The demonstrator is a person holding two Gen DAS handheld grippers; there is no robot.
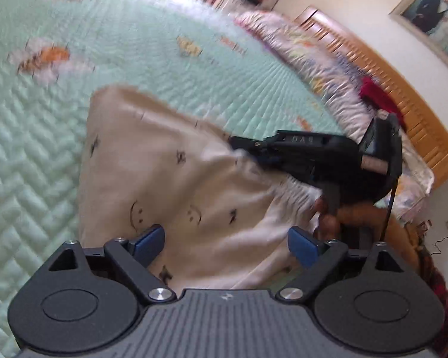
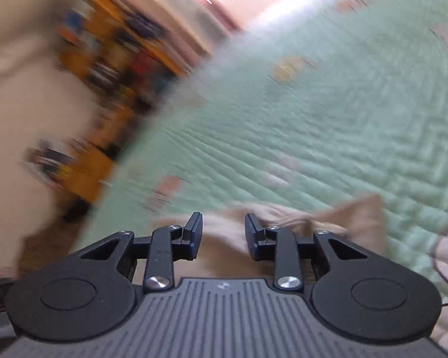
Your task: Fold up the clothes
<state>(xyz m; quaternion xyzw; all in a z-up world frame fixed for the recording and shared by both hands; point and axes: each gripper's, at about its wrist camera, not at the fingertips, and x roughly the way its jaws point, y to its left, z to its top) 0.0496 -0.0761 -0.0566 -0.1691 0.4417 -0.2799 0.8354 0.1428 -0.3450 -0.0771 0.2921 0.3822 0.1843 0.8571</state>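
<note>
A cream garment (image 1: 164, 173) printed with small black smiley faces and bolts lies on the mint-green quilted bedspread (image 1: 30, 149). My left gripper (image 1: 225, 246) is open, its blue pads wide apart just above the garment's near part. My right gripper shows in the left wrist view (image 1: 242, 146), its fingers at the garment's gathered right edge; whether it pinches the cloth there I cannot tell. In the blurred right wrist view my right gripper (image 2: 223, 232) has a gap between its pads, with cream cloth (image 2: 283, 217) below and ahead of them.
A wooden slatted headboard (image 1: 373, 68) and patterned pillows (image 1: 328, 68) line the bed's far right. A red cloth (image 1: 376, 95) lies by the headboard. A framed photo (image 1: 436, 15) hangs on the wall. Blurred wooden shelves (image 2: 104, 59) stand beyond the bed's edge.
</note>
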